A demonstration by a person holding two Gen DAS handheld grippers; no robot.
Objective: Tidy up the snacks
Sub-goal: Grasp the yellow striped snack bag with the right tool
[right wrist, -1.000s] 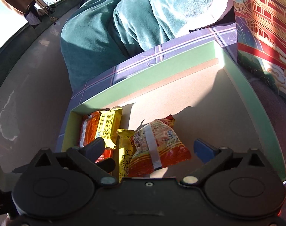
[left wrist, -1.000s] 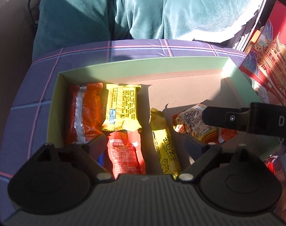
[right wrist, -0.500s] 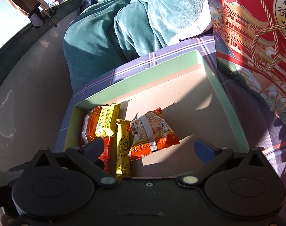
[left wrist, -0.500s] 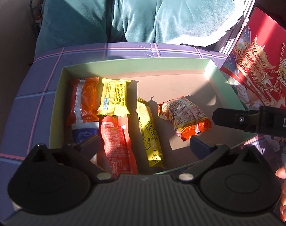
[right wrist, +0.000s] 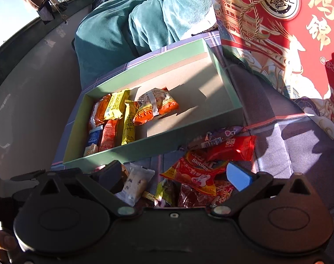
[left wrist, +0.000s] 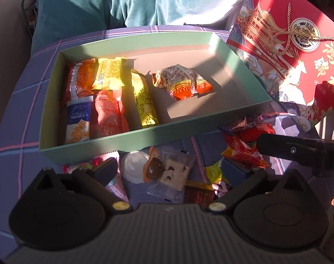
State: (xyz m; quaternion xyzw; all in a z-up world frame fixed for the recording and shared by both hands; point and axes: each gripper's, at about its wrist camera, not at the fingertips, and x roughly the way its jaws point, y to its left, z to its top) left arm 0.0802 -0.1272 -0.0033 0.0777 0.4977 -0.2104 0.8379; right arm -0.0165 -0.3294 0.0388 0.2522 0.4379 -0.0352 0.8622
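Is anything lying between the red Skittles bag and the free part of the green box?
Only the box's near wall stands between; the Skittles bag must be lifted over it. The right gripper hangs open above the bag.

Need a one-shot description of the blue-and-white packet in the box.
Look in the green box, at its left end. The blue-and-white packet lies in the near-left corner, below the orange packet and beside the red packet; it is the only blue wrapper there.
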